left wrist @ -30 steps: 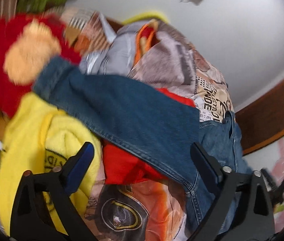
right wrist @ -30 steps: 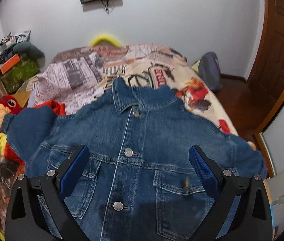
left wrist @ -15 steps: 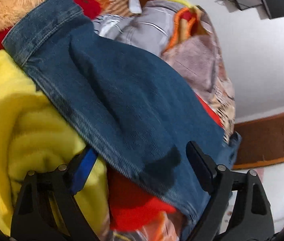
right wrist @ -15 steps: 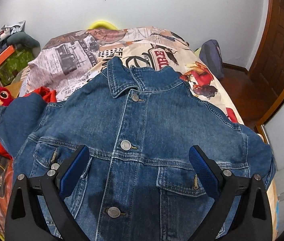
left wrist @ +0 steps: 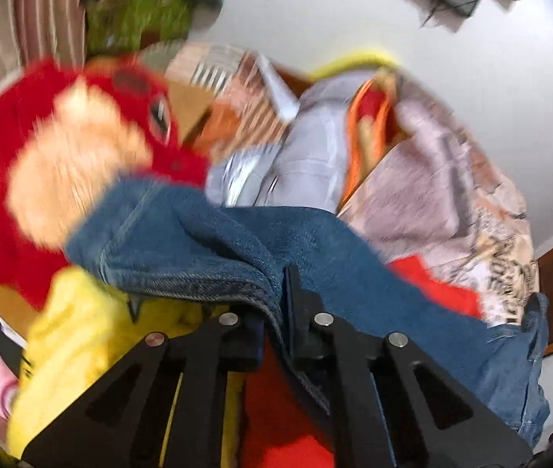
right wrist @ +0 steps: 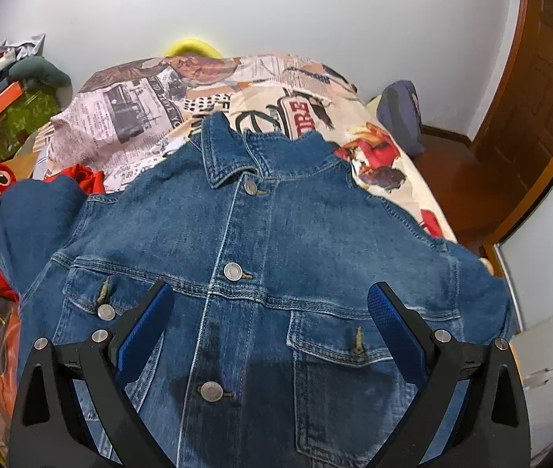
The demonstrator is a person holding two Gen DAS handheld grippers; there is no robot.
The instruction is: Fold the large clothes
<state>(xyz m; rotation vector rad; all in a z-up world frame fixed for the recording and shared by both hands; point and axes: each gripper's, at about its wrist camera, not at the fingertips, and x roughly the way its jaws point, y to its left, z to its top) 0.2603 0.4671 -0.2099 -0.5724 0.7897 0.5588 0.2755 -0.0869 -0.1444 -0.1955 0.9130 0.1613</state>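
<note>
blur: red plush toy [left wrist: 81, 163] | cut off: denim jacket [right wrist: 276, 273] hem

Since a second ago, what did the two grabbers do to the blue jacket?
The left gripper moved onto the sleeve of the denim jacket, closed on it and is lifting it. The right gripper moved closer over the jacket's front, jaws wide open, holding nothing. The jacket stays spread, buttoned, on the bed.

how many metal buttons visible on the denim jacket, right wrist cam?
4 on the denim jacket: three down the placket, at the collar, chest and lower front; one on the left-side pocket flap. The other pocket's button isn't visible; more may be hidden.
</note>
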